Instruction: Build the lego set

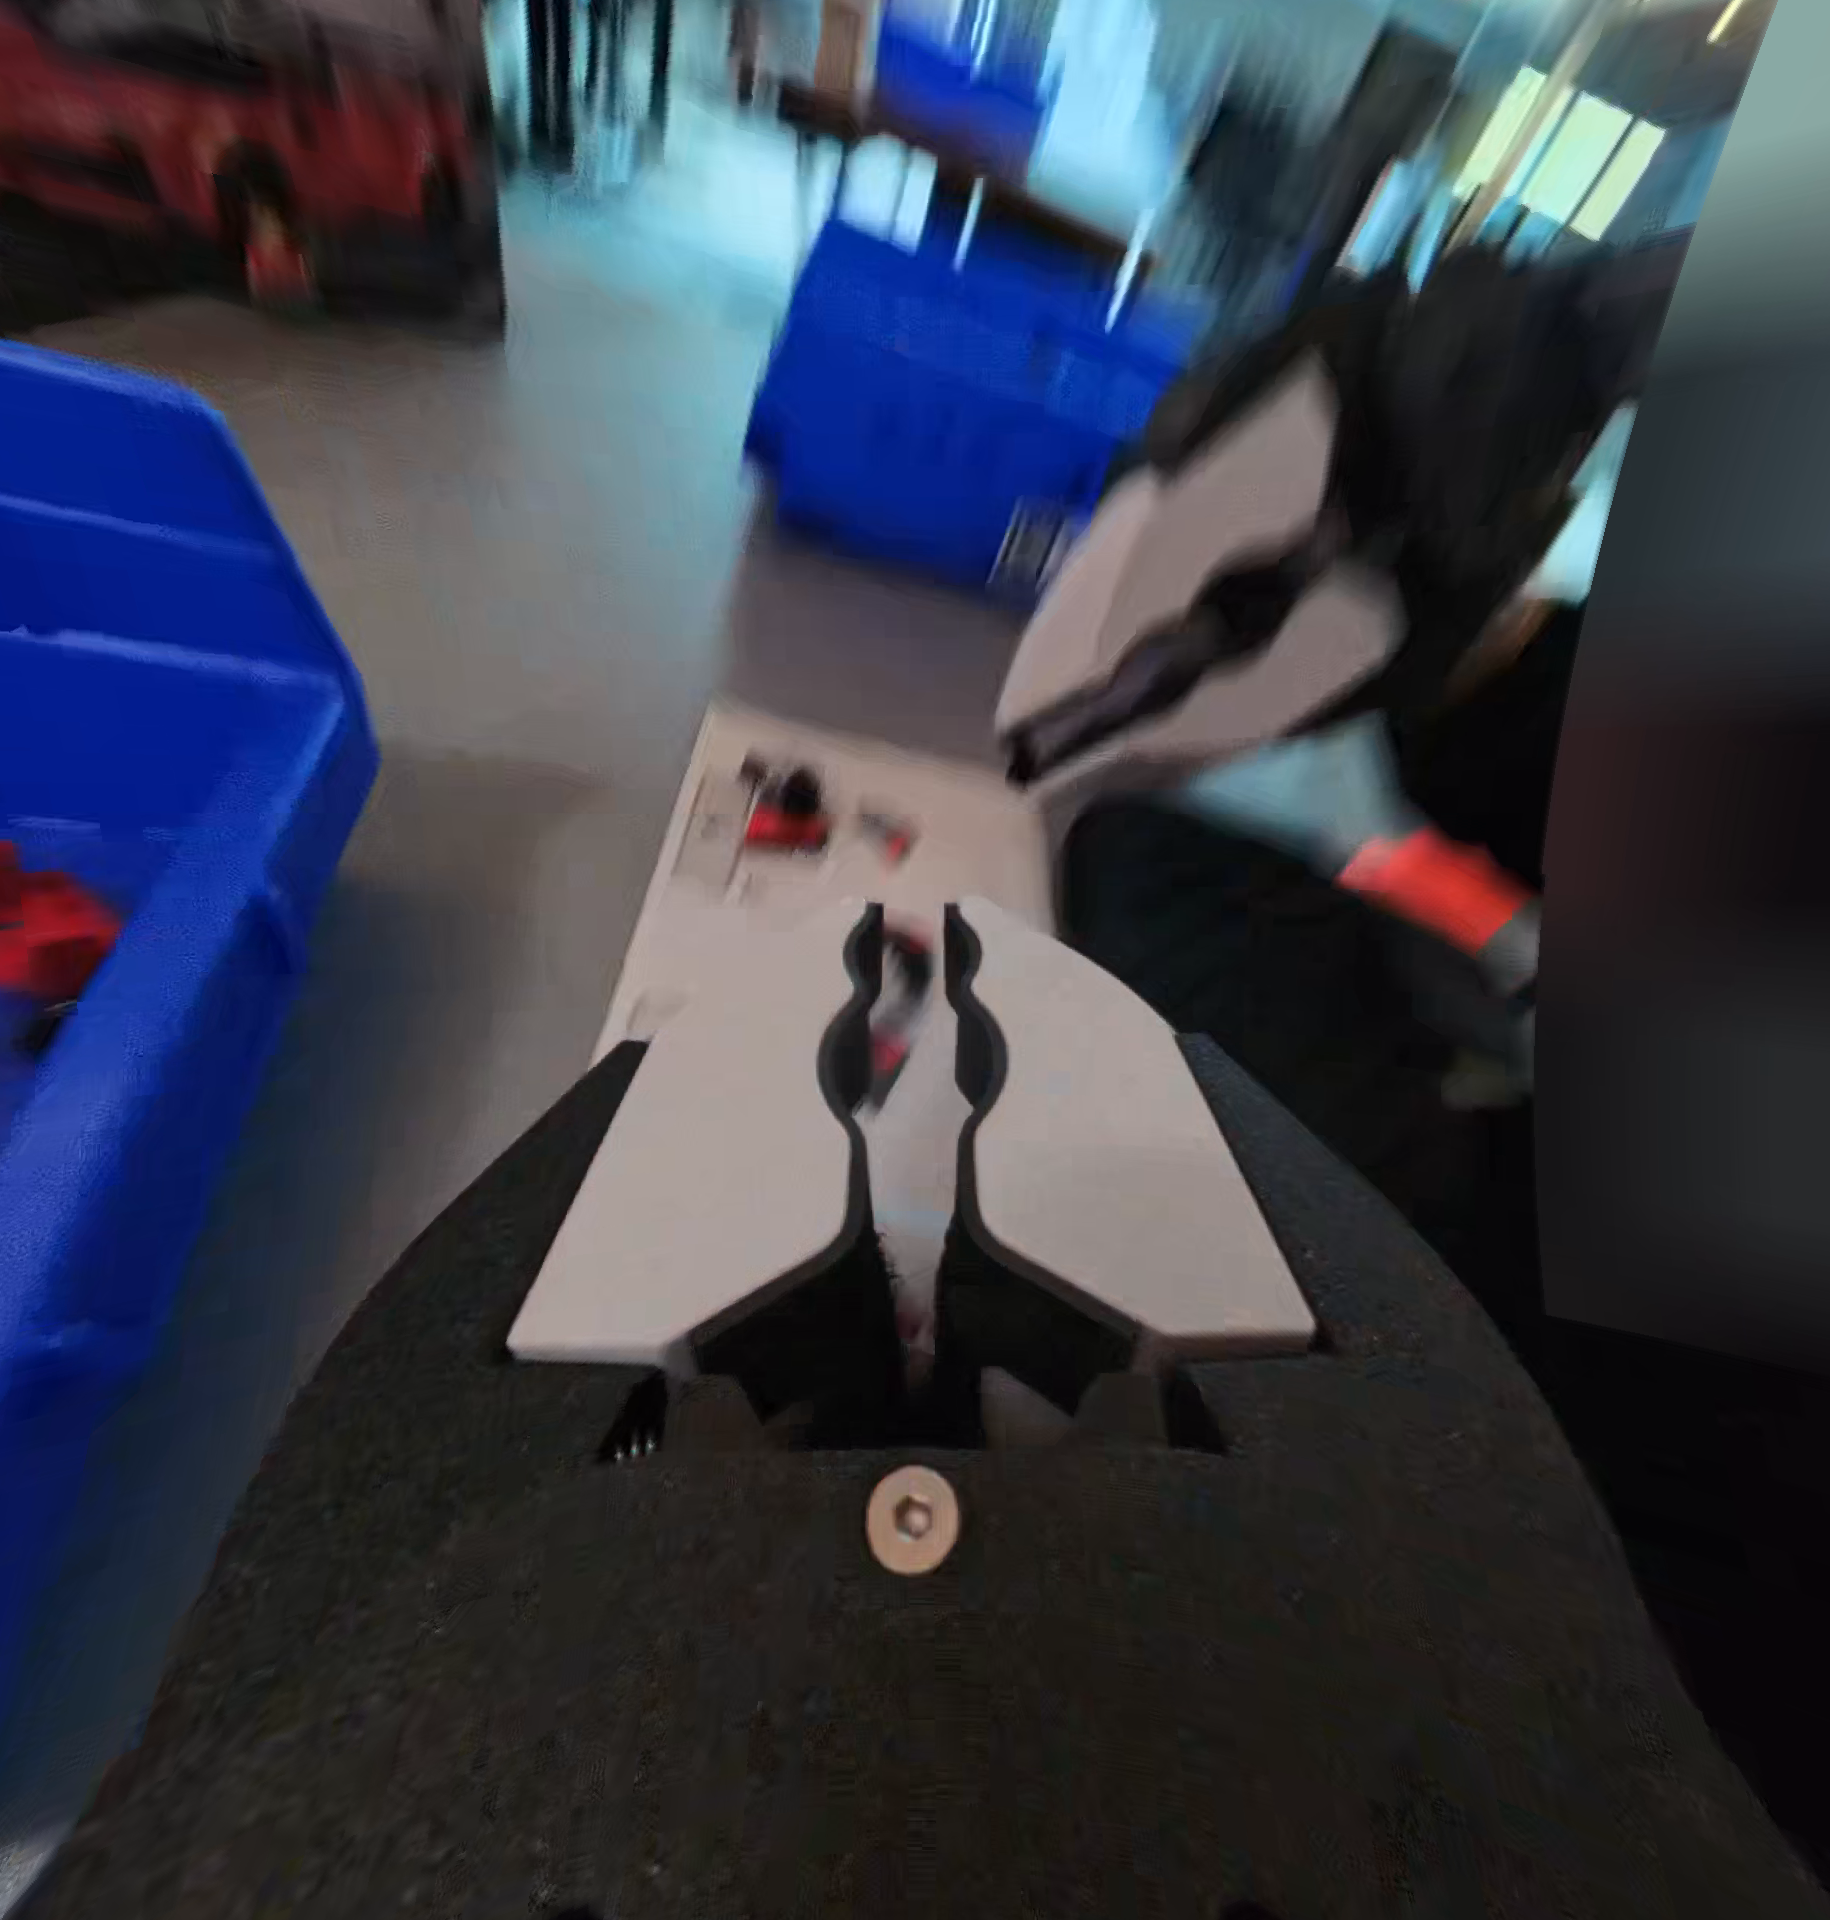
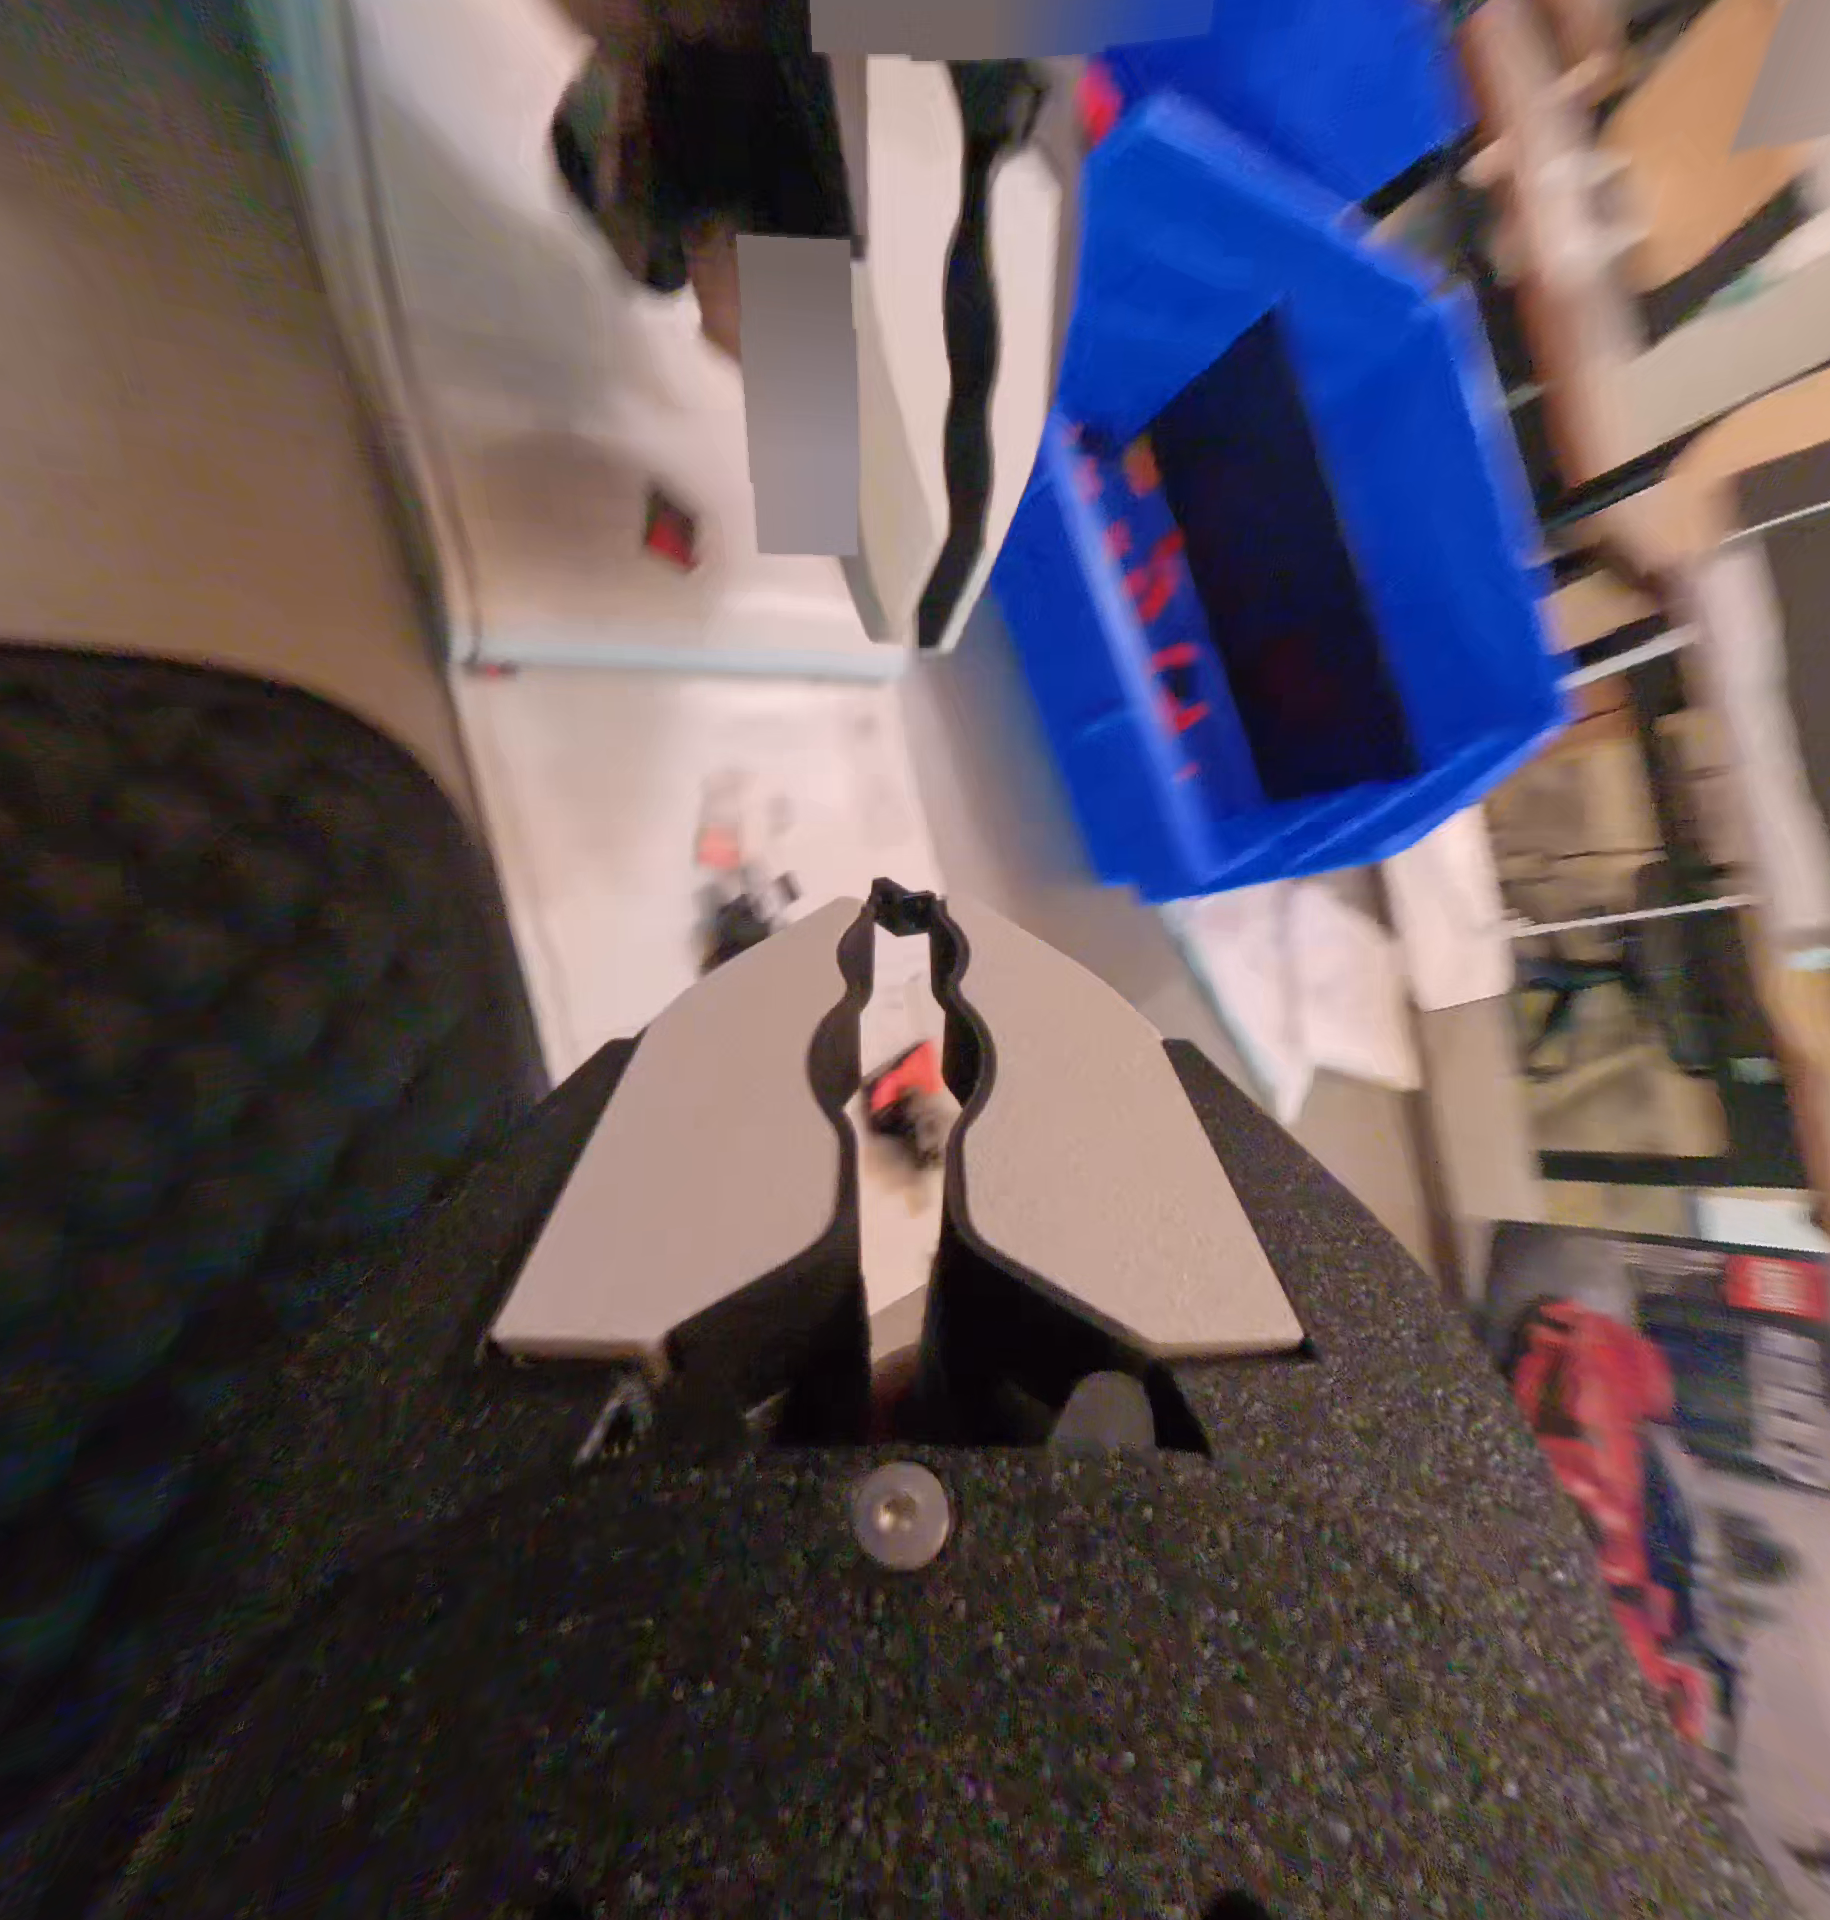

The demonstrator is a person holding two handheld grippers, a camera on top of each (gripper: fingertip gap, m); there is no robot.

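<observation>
Both views are motion-blurred. My right gripper [image 2: 903, 914] is shut on a small black lego piece [image 2: 898, 896] pinched at its fingertips, above a white instruction sheet [image 2: 620, 790]. A red and black lego assembly [image 2: 739, 894] lies on that sheet. My left gripper [image 1: 911, 920] stands open by a narrow gap with nothing between its tips, above the same sheet [image 1: 952, 821]. Red and black lego parts [image 1: 786, 810] lie on it. The right gripper [image 1: 1020, 743] shows at the right of the left wrist view. The left gripper [image 2: 916, 623] hangs at the top of the right wrist view.
A blue bin [image 1: 163, 665] with red pieces [image 1: 28, 935] stands close at the left; it also shows in the right wrist view [image 2: 1129, 665]. A second blue bin [image 1: 921, 436] stands farther back. A small red piece [image 2: 672, 532] lies apart on the table.
</observation>
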